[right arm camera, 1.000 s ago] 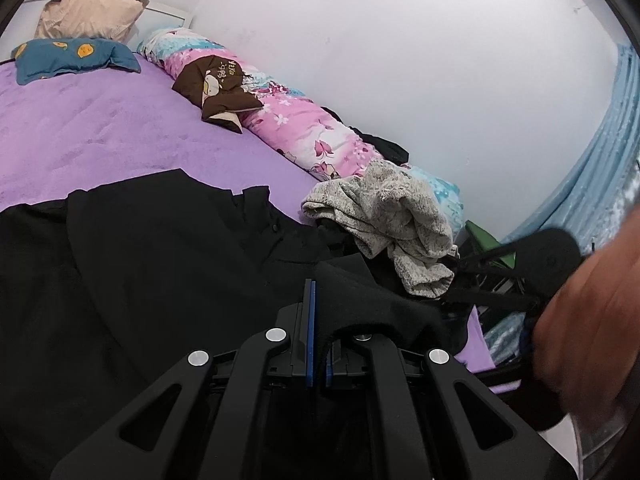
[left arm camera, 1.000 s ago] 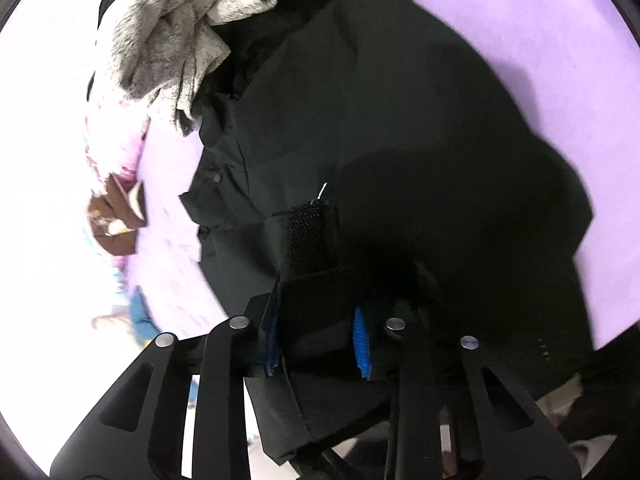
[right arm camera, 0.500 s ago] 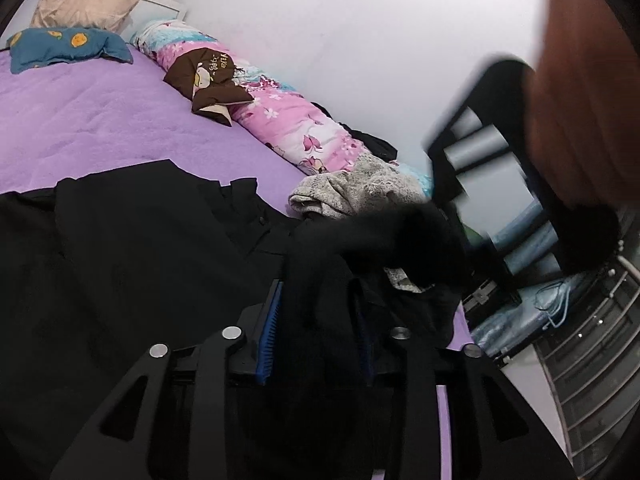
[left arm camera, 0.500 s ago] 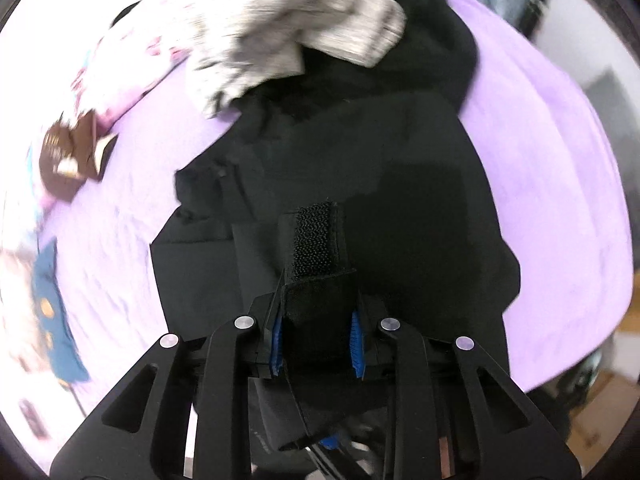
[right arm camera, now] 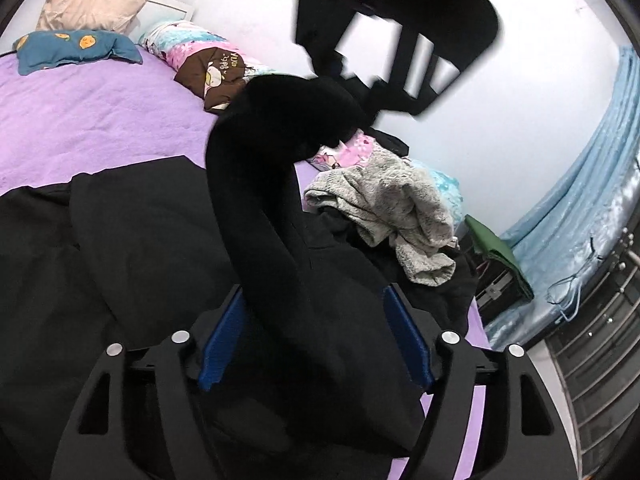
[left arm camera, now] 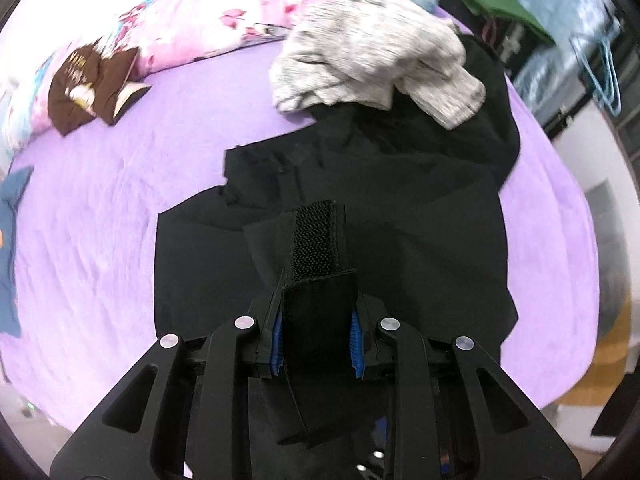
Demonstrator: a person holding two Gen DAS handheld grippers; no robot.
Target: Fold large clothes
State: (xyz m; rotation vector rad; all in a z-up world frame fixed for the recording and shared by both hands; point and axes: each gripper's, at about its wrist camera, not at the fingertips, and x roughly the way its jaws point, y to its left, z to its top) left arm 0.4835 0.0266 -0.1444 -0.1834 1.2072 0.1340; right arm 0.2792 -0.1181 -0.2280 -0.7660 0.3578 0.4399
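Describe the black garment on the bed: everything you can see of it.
The black garment is a large, matte, jacket-like piece spread mostly flat on the purple bedspread. A grey knit sweater lies across its far end. One sleeve cuff with a hook-and-loop strip is pinched in the left gripper, so the sleeve arches up off the bed. The sleeve runs between the right gripper fingers, which are opening and not pressing it.

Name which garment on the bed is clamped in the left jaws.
The black jacket, by its cuff with the hook-and-loop strap. The grey knit sweater lies loose in a heap farther off, and the brown printed garment rests by the floral bedding.
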